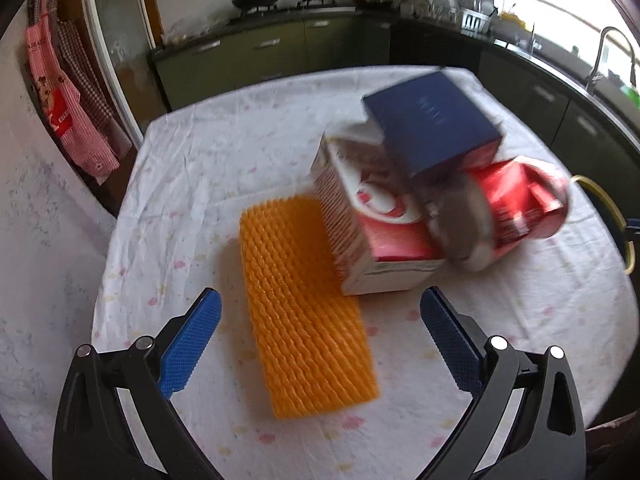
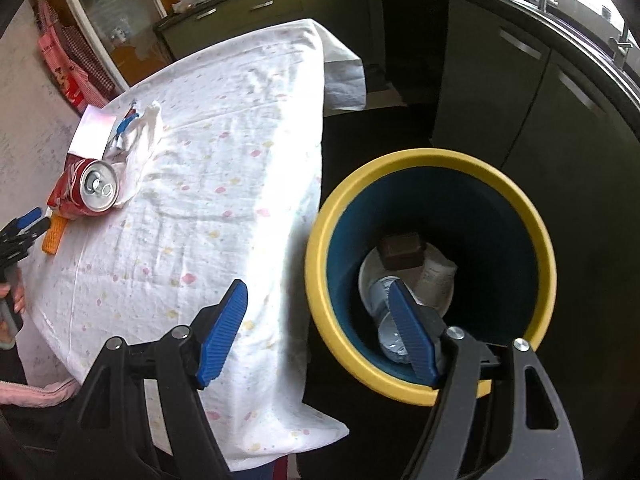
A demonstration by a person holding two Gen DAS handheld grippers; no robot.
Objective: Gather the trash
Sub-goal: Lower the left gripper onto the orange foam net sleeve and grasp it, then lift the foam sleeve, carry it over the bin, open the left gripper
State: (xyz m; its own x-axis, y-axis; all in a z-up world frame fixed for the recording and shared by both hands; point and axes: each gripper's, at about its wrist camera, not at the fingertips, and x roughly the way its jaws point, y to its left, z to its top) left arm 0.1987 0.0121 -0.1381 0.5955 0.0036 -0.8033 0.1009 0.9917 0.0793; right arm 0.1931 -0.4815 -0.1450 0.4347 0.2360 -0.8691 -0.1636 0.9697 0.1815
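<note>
My left gripper (image 1: 320, 294) is open and hovers low over an orange foam net (image 1: 304, 320) lying flat on the table; its pads straddle the net's upper part without touching it. Just beyond the net lie a red-and-white carton (image 1: 368, 220), a navy box (image 1: 432, 124) leaning on it, and a crushed red can (image 1: 516, 204). My right gripper (image 2: 316, 286) is open and empty, above the table's edge and the yellow-rimmed blue bin (image 2: 432, 160). In the bin lie a clear bottle (image 2: 386, 334), a brown box (image 2: 402, 250) and white paper (image 2: 438, 276).
The table wears a white flowered cloth (image 2: 224, 152). A crumpled white wrapper (image 2: 148, 128) lies near the can (image 2: 98, 192). The bin stands on the dark floor right of the table. Kitchen cabinets (image 1: 272, 52) run behind. A person's hand (image 2: 12, 300) shows at the left.
</note>
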